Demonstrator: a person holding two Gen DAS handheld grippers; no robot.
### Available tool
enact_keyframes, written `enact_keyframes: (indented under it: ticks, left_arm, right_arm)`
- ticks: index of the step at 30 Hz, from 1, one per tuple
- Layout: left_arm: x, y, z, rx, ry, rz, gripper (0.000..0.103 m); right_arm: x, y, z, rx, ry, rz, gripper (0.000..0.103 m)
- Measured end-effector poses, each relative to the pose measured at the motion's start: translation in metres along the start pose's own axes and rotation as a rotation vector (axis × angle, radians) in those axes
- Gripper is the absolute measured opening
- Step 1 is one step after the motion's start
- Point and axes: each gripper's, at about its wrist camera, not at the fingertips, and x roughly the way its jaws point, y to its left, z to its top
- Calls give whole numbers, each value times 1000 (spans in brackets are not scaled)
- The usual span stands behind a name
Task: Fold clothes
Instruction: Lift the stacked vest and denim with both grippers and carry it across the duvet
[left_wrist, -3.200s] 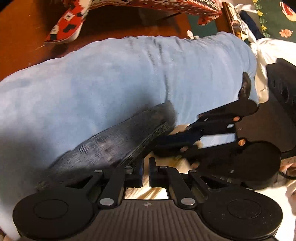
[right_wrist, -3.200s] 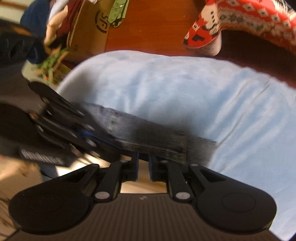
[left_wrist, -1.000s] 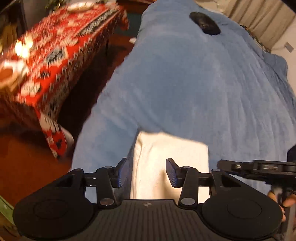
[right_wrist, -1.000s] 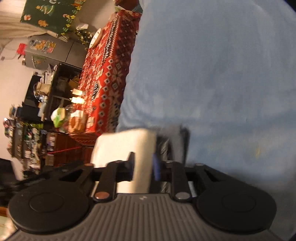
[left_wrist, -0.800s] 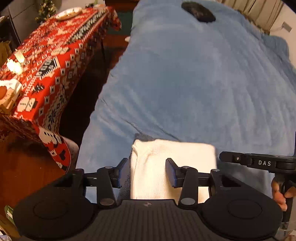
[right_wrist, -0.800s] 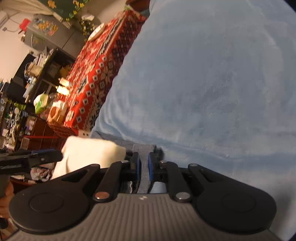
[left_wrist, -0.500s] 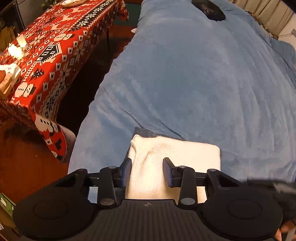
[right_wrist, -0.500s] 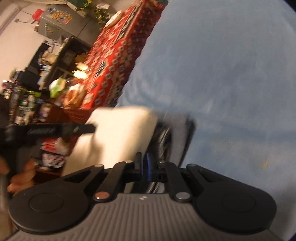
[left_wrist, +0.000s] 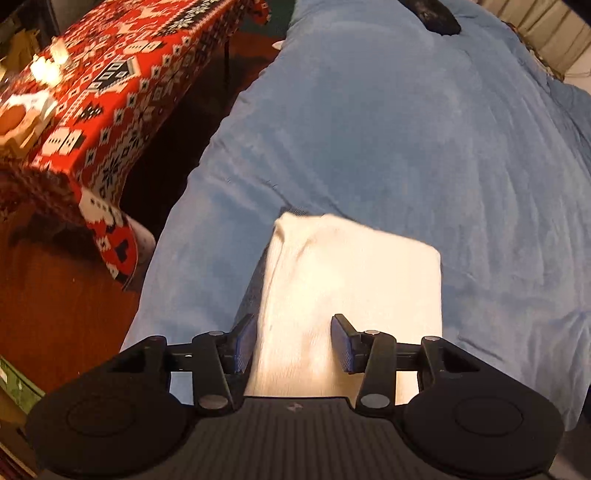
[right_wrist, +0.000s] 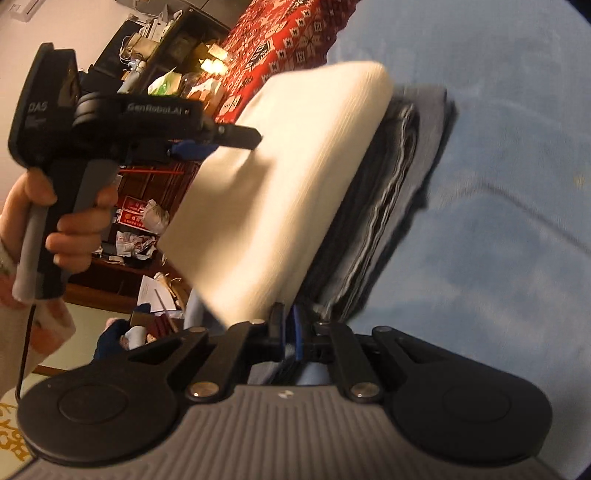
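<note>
On the blue bed cover (left_wrist: 388, 140), just ahead of both tools, lies a stack of folded clothes: a cream folded garment (left_wrist: 351, 280) on top and a dark grey folded garment (right_wrist: 391, 206) beneath it, its layered edges showing along one side.

The left tool (left_wrist: 293, 338) points steeply down over the near end of the cream garment. Its jaws stand partly apart and have just been opening; the cream cloth lies between and below them, and the blue pads (left_wrist: 245, 341) do not press on it. From the right wrist view this tool (right_wrist: 236, 138) reaches over the far-left edge of the cream garment, gripped by a hand (right_wrist: 48, 218).

The right tool (right_wrist: 286, 338) sits at the near edge of the stack, its jaws drawn almost together. Whether a fold of the dark garment is pinched between them I cannot tell, since the cloth there is blurred.

To the left of the left tool, beyond the bed's edge, stands a counter under a red patterned cloth (left_wrist: 122, 81). A dark object (left_wrist: 432, 14) lies at the far end of the bed.
</note>
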Motion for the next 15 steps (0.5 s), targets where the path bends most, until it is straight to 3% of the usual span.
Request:
enact_keyframes:
  ticks: [4,8,11,15]
  left_arm:
    - [-12,-1,-6,24,-15,47,44]
    - [-35,-10,-11,70,-78,98,44]
    - [-51,-23,-18,98,-113,82,43]
    - [-50,-36,-32,127,-69,16,43]
  right_arm:
    - [-8,-4,1,13,-15,-3,8]
    - [-14,-9,13,29,-90,-35,8]
    - [-14,-7,21,31,-124,-17,8]
    - [-18,-5,18,33,-87,30,8]
